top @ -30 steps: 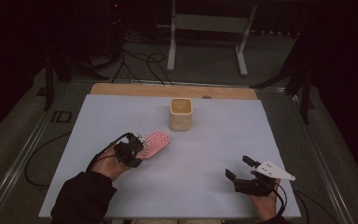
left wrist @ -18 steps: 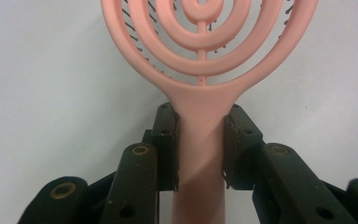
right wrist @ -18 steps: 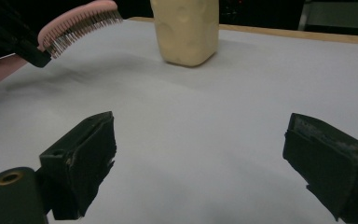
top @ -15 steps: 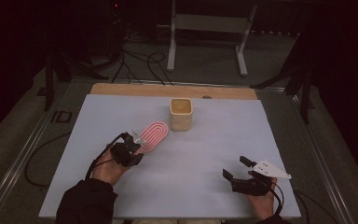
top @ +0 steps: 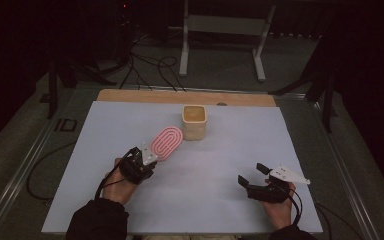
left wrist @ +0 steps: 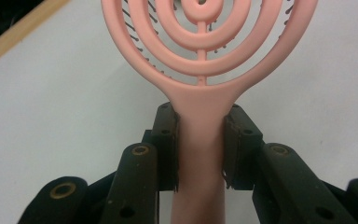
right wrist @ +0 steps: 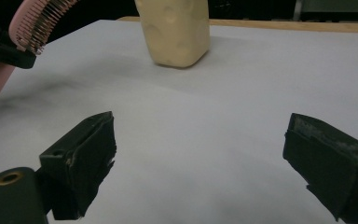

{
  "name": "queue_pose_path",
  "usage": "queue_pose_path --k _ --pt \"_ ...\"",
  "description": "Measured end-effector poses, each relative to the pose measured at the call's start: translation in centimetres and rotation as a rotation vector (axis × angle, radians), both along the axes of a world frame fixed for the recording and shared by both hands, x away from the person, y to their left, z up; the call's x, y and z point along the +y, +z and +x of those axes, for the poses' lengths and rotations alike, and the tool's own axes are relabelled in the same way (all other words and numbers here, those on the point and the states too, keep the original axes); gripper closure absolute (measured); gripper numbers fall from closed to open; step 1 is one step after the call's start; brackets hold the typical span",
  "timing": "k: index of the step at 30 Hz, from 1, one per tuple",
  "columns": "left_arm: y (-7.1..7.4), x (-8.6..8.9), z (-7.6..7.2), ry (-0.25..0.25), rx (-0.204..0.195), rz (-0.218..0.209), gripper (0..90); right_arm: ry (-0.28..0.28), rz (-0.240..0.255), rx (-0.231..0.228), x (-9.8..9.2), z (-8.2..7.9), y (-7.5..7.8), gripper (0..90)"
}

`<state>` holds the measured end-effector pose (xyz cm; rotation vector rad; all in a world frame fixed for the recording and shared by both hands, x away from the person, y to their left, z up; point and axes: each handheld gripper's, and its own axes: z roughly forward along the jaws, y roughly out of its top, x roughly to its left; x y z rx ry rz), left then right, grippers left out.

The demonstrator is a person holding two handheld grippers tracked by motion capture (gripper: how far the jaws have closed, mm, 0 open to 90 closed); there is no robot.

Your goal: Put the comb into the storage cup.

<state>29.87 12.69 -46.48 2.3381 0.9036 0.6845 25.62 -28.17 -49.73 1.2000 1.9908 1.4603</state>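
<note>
Seen from above: a white table (top: 130,200) with a wooden strip along the far edge. Near the far middle, a cream cup (top: 194,121), standing upright, open at the top. Just to its left and nearer, a pink brush (top: 167,142), oval head with looped ribs, lifted off the table and slanting up toward the cup, close to it but whether touching cannot be told.

At lower left, the left gripper (top: 145,159), held in a hand with a dark sleeve, clamped on the brush handle. In the left gripper view, the gripper (left wrist: 200,144) with both black pads pressed flat against the sides of the pink handle just below the head of the brush (left wrist: 200,107); dark bristles visible through the ribs, white table behind.

At lower right, the right gripper (top: 253,175), held in the other hand, well apart from brush and cup, with a grey three-cornered plate on top. In the right gripper view, the gripper (right wrist: 200,154) with jaws spread wide, nothing between them, bare table beneath. Farther off in that view, the cup (right wrist: 175,30) straight ahead and the brush (right wrist: 37,21) at upper left, bristles facing down and toward the cup, raised above the table.
</note>
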Motion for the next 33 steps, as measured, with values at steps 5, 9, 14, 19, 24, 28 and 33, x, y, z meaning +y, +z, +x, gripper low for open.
queue_pose_path --k 5,9,14,19,24,28,33 --pt "-0.1 -0.2 -0.2 -0.017 -0.014 -0.042 70.3 -0.013 0.005 0.016 0.5 0.2 0.2 9.0" --pt "-0.1 -0.5 -0.5 -0.02 -0.042 -0.054 70.2 -0.003 0.003 0.03 1.0 0.2 0.6 8.5" --pt "0.0 -0.9 -0.9 -0.019 -0.08 -0.07 70.3 0.006 0.006 0.042 1.5 0.5 1.3 7.9" --pt "0.1 -1.6 -1.2 -0.015 -0.12 -0.075 70.3 0.03 0.01 0.049 2.1 0.9 2.3 7.4" --pt "0.0 -2.4 -1.3 -0.025 -0.136 -0.096 70.3 0.045 0.04 0.058 2.7 1.4 2.8 7.3" --pt "-0.1 -2.7 -1.3 -0.022 -0.145 -0.096 70.2 0.052 0.042 0.063 3.3 1.7 3.0 7.3" --pt "-0.2 -3.0 -1.4 -0.021 -0.145 -0.096 70.2 0.062 0.04 0.065 3.9 2.0 3.3 7.3"
